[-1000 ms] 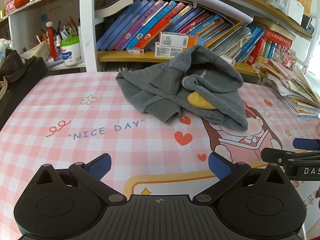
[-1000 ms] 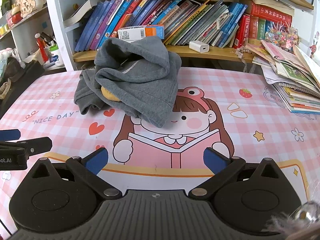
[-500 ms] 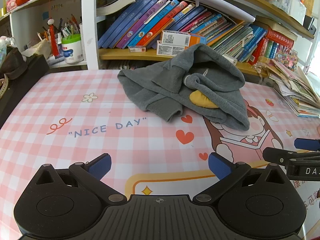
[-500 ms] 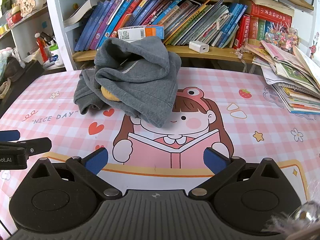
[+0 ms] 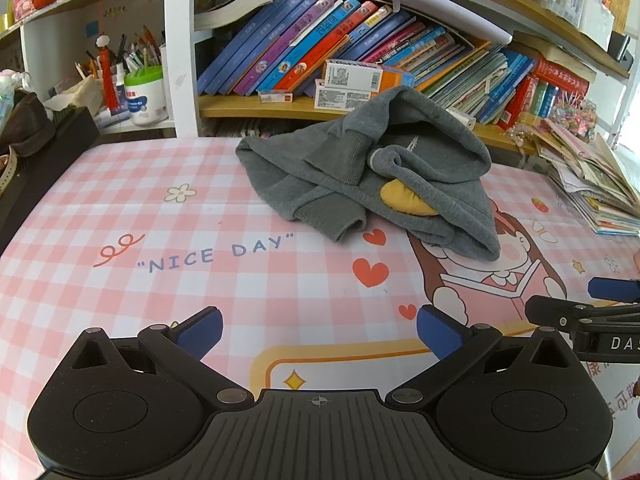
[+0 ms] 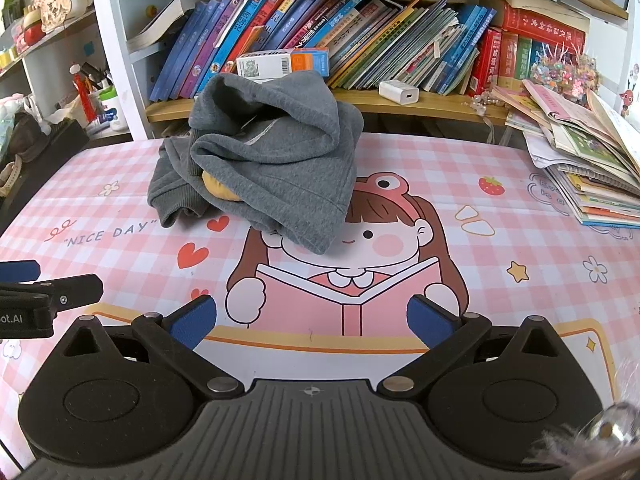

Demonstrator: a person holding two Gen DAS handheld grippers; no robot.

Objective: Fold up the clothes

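A crumpled grey hooded sweatshirt (image 5: 372, 176) with a yellow patch (image 5: 404, 200) lies in a heap at the far side of the pink checked table (image 5: 160, 216); it also shows in the right wrist view (image 6: 276, 160). My left gripper (image 5: 318, 332) is open and empty, low over the table's near side, well short of the garment. My right gripper (image 6: 312, 322) is open and empty, over the cartoon girl print, also short of the garment. Each gripper shows at the edge of the other's view.
A bookshelf (image 6: 360, 96) full of books runs behind the table. A stack of magazines (image 6: 592, 160) sits at the right edge. A pen holder jar (image 5: 142, 92) and a dark bag (image 5: 36, 136) stand at the left.
The left gripper has edged slightly forward toward the sweatshirt. The right gripper and the garment have hardly moved.
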